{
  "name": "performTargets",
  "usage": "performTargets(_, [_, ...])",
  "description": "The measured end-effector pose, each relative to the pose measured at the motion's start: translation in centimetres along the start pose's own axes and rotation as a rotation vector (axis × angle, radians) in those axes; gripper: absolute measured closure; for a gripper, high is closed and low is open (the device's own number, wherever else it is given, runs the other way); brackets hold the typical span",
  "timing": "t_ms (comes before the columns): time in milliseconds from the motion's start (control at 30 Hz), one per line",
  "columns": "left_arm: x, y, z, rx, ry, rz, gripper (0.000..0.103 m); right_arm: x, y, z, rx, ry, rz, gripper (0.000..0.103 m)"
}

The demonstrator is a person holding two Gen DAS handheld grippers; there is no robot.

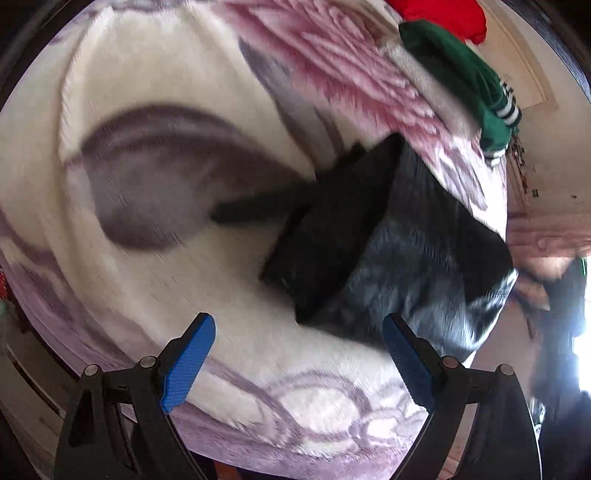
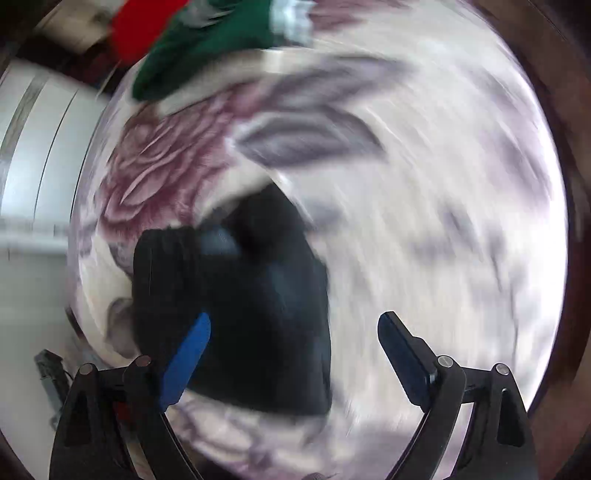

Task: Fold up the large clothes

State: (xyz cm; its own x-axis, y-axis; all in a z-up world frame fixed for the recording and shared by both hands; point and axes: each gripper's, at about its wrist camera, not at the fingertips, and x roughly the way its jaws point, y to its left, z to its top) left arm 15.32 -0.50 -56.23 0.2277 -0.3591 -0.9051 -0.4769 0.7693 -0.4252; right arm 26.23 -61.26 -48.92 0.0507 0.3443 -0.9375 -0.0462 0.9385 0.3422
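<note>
Seen from the left wrist, the left hand-held gripper point(image 1: 299, 354) hangs above the floral blanket point(image 1: 155, 74) with its 2 blue pads spread wide and nothing between them. That looks like a hand free to reach, not one that is carrying. To its right lies the black garment point(image 1: 373, 251), the piece to be folded: it sits on the blanket near the bed's right edge, partly doubled over, with a narrow strip, perhaps a sleeve, pointing left. Laying it flat on the soft blanket gives a broad surface for folding. Farther back at the right, a green garment point(image 1: 461, 74) and a red one point(image 1: 443, 14) rest in a heap, probably set aside to wait.

The right wrist view is heavily blurred. The right hand-held gripper point(image 2: 295, 354) is also spread apart and empty, hovering just over the same black garment point(image 2: 258, 295), which lies left of centre beneath its left pad. Neither hand-held gripper grips cloth yet.
</note>
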Motion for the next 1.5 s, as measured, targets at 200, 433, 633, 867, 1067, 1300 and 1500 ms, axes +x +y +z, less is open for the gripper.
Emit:
performTargets(200, [1.7,-1.5,-2.2,0.034,0.04,-0.027,0.011,8.9,8.1,5.8,-0.399,0.219,-0.02,0.037])
performTargets(433, [2.9,-1.2,-2.3,0.028,0.053,-0.045,0.011,7.3,-0.6,4.5,0.499,0.293,0.623,0.072])
performTargets(633, [3.6,-0.5,-1.5,0.014,0.072,-0.038,0.011,12.5,-7.5,-1.1,0.844,0.35,0.671,0.045])
performTargets(867, [4.0,-0.8,-1.6,0.028,0.086,-0.05,0.011,6.1,-0.9,9.7,0.119,0.286,0.244,0.019])
performTargets(1067, [4.4,-2.0,-2.0,0.042,0.097,-0.057,0.011,8.4,7.1,9.4,-0.362,0.425,0.125,0.021])
performTargets(1300, [5.0,-1.9,-2.0,0.05,0.106,-0.064,0.011,11.3,2.5,9.1,0.128,0.586,0.476,0.081])
performTargets(1500, [4.6,-1.1,-1.5,0.025,0.093,-0.067,0.011,14.2,-5.6,7.8,0.454,0.571,0.554,0.074])
